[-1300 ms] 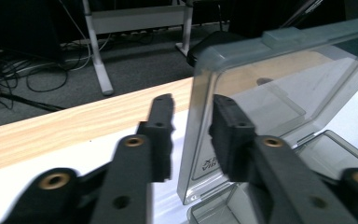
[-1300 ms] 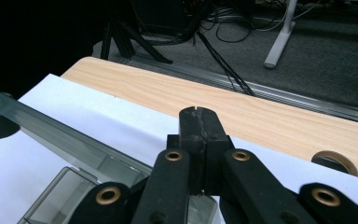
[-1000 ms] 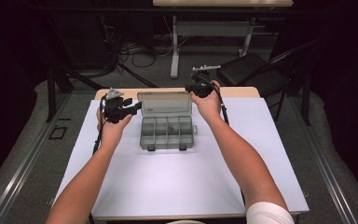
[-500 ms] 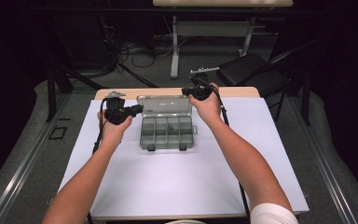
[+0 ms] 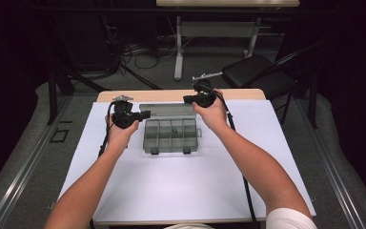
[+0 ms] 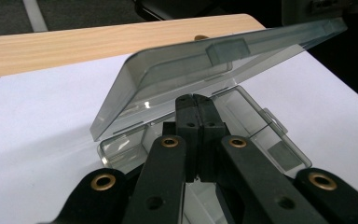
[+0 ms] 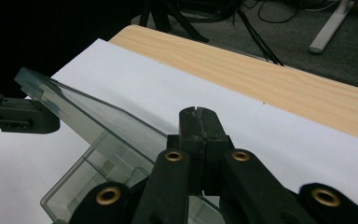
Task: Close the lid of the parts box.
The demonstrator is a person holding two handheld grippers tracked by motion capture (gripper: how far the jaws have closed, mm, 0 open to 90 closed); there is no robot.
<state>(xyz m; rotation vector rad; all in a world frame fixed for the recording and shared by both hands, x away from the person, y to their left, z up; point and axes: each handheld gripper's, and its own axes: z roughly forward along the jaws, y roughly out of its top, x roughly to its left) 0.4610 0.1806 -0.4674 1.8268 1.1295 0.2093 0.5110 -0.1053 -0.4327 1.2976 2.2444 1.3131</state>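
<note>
- Clear box (image 5: 170, 136) sits mid-table (image 5: 181, 191), lid (image 6: 205, 70) tilted half up.
- My L gripper (image 5: 145, 114) at box's 9 o'clock: jaws just closed, pressed together, nothing between.
- My R gripper (image 5: 187, 99) at 1 o'clock by lid's far edge: jaws together, empty.

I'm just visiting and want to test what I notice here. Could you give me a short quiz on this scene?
1. True or false: the lid of the clear plastic box is raised.
2. What covers most of the wooden table? A) white sheet B) green cloth C) newspaper
3. How do the fingers of the left gripper and the right gripper stand, together or apart?

Key: 1 true. 2 A, the white sheet. 3 Together on both; the left ones have just closed, with nothing seen between them.
</note>
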